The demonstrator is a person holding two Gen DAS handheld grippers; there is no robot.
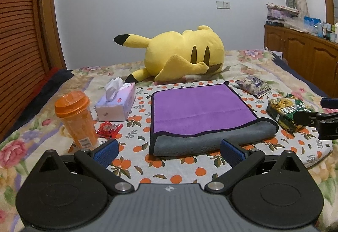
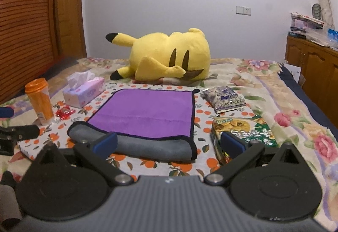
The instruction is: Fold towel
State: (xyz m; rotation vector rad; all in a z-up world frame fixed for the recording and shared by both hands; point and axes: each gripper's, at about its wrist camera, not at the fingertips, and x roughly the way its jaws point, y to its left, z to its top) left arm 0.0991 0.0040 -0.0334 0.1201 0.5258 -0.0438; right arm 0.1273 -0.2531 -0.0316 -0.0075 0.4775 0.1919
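A purple towel (image 1: 198,109) with a grey underside lies folded over on an orange-print cloth (image 1: 137,166) on the bed. Its grey fold faces me; it also shows in the right wrist view (image 2: 147,111). My left gripper (image 1: 169,152) is open and empty, just short of the towel's near grey edge. My right gripper (image 2: 169,145) is open and empty, its left finger (image 2: 105,144) in front of the grey fold. Each gripper shows at the edge of the other's view: the right one (image 1: 323,120) and the left one (image 2: 12,126).
An orange bottle (image 1: 77,120), a tissue box (image 1: 116,103) and a red wrapper (image 1: 108,129) stand left of the towel. A green snack bag (image 1: 287,113) and a purple packet (image 1: 253,85) lie right of it. A yellow plush (image 1: 179,56) lies behind.
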